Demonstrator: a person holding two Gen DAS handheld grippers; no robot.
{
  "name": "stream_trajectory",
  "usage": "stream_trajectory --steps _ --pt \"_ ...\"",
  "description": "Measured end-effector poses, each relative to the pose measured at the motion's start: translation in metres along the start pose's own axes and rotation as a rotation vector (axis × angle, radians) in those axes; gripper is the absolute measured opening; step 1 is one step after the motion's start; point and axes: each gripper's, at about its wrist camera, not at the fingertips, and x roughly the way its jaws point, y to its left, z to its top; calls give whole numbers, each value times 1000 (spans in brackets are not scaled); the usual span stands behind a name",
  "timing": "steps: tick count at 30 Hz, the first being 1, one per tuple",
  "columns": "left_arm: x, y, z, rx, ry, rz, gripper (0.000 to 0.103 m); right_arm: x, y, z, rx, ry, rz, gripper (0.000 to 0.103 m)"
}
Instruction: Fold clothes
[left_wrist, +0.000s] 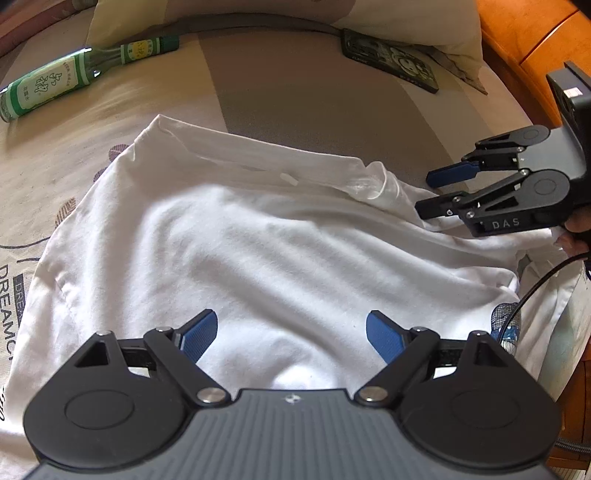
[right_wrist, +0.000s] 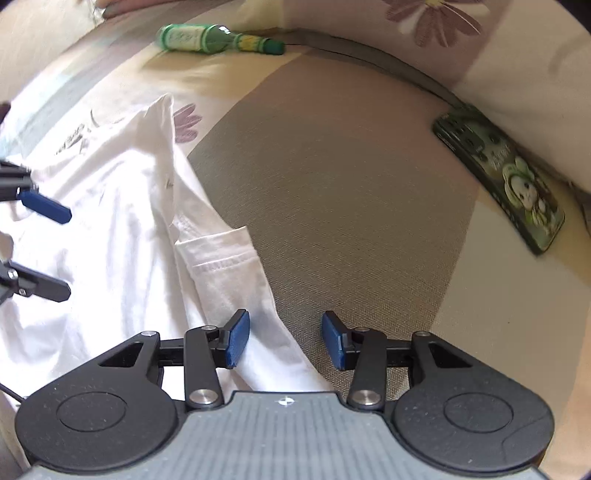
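A white T-shirt (left_wrist: 258, 240) lies spread and wrinkled on the bed, collar toward the far side. My left gripper (left_wrist: 291, 325) hangs open wide just above the middle of the shirt, nothing between its blue pads. In the left wrist view my right gripper (left_wrist: 428, 194) is at the shirt's right side, open. In the right wrist view the right gripper (right_wrist: 285, 325) straddles the edge of the shirt (right_wrist: 122, 221) below a folded sleeve (right_wrist: 225, 258). One pad is over cloth, the other over grey sheet, and neither presses. The left gripper (right_wrist: 68, 253) shows at the left edge.
A green glass bottle (left_wrist: 74, 77) lies on the bed at the far left. A dark green printed box (left_wrist: 391, 59) rests by the pillow (left_wrist: 406, 18). Wooden furniture (left_wrist: 535, 37) borders the bed on the right. A black cable (left_wrist: 535, 288) trails from the right gripper.
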Motion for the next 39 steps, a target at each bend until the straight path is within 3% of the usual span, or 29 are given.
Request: stream_trajectory --steps 1,2,3,4,8,13,24,28,31,35,39 --pt "1 -1 0 8 2 3 87 0 3 -1 -5 1 3 49" --pt "1 -3 0 16 5 6 87 -1 5 -1 -15 2 12 40" --pt "2 -4 1 23 7 9 87 -3 8 -1 -32 5 25 30" --pt "3 -6 1 31 10 12 87 -5 10 0 -54 9 22 11" --pt "3 -6 1 51 16 10 87 -21 7 7 -68 -48 -57 9" --pt "1 -2 -3 69 21 35 87 -25 -20 27 -29 -95 -176 9" --pt "-8 14 -16 26 9 62 87 3 -37 44 46 -111 -296 12" --pt "-14 17 -24 8 8 70 87 -23 -38 34 138 -176 -249 24" --pt "-17 15 -28 4 6 68 87 -42 -33 19 184 -187 -229 25" --pt "-22 8 -34 16 3 58 87 -62 -16 -16 252 -154 -188 32" --pt "-26 -1 -42 33 8 49 87 -67 8 -61 337 -80 -139 32"
